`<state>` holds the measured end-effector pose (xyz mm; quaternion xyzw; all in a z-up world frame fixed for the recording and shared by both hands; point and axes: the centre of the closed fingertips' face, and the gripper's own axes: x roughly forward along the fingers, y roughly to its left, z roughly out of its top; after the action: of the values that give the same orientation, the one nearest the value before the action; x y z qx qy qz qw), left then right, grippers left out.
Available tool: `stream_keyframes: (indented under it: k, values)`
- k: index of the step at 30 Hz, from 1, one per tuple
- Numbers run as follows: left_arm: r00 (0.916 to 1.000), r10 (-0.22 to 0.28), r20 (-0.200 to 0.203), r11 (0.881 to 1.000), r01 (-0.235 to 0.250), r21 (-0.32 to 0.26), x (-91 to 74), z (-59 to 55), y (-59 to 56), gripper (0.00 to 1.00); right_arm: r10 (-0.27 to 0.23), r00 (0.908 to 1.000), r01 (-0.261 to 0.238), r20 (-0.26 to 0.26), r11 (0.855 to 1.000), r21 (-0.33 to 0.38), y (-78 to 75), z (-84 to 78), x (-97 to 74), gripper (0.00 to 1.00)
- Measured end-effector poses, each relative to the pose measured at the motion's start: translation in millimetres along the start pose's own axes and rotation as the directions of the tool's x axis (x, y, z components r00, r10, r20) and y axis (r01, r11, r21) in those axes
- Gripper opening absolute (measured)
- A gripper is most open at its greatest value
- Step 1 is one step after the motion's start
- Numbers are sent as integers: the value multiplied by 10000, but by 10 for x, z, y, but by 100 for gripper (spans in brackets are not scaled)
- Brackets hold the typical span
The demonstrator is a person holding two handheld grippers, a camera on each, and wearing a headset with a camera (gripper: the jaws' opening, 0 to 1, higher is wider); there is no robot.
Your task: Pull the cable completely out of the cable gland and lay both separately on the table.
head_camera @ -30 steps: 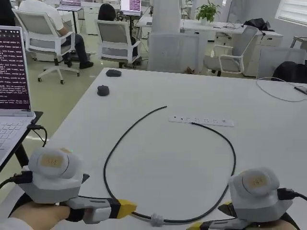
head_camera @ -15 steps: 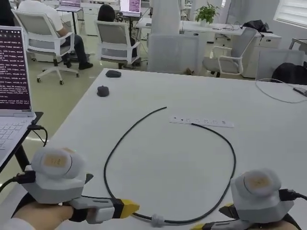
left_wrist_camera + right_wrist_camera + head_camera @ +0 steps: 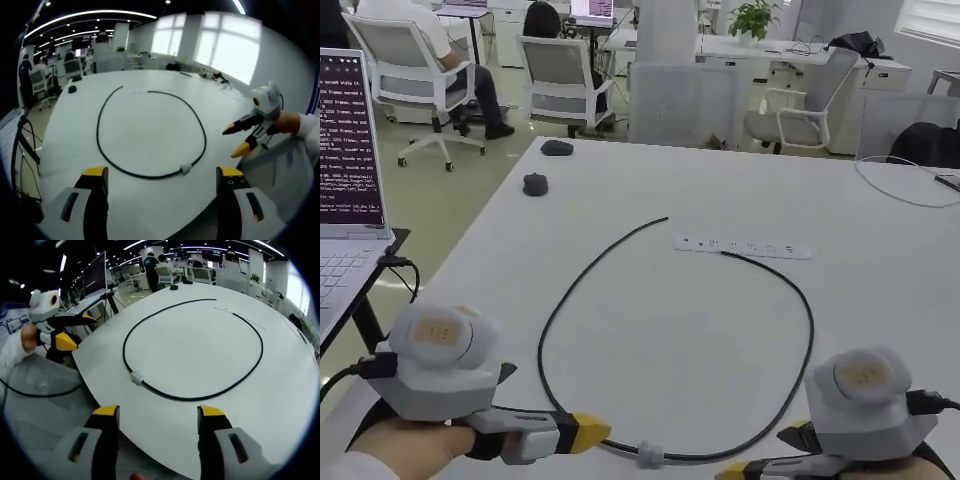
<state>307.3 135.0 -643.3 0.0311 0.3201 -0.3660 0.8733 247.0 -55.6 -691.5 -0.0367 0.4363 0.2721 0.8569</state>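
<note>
resting threaded: cable gland (image 3: 650, 457) on cable (image 3: 548, 325) | right tongs (image 3: 752, 452) cut off

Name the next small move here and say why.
Probably ease the left gripper onto the cable gland and close on it: its jaws stand open and empty, and the gland, still threaded on the cable, lies on the table ahead of them.

Black cable (image 3: 800, 300) looped on table (white gland (image 3: 649, 457) still threaded).

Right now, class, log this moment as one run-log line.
left gripper: open, empty | right gripper: open, empty | cable gland: on cable, lying on table | step: pull not yet begun
</note>
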Motion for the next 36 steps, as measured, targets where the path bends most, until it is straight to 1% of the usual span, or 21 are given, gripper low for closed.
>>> stream_keyframes:
  k: [5, 12, 21, 24, 30, 32, 36]
  values:
    - [10000, -31, -66, 10000, 32, 54, 7, -13, -7, 88, 131, 9998, -132, -125, 9999, -64, 37, -18, 17, 64]
    - [10000, -41, -59, 10000, 41, 10, 15, -4, -3, 88, 137, 9997, -138, -184, 9999, -52, 34, -31, 22, 64]
    - [9999, -108, -60, 9999, 108, -33, 28, 0, -20, 87, 223, 9984, -230, -522, 9997, -128, 45, -116, 63, 64]
    - [9999, -100, -78, 9999, 99, -25, 29, -5, -14, 87, 294, 9981, -306, -547, 9993, -220, 69, -116, 67, 64]
    - [9999, -120, -90, 9999, 120, 38, 30, -2, -17, 87, 184, 9995, -188, -266, 9997, -156, 16, -63, 35, 63]
    - [9999, -132, -96, 9999, 133, 47, 33, -1, -15, 87, 405, 9992, -405, -27, 9992, -14, 45, -8, 29, 62]
    - [9997, -184, -171, 9998, 185, 65, 40, -13, -18, 86, 536, 9978, -524, 378, 9981, -326, 59, 119, 25, 59]
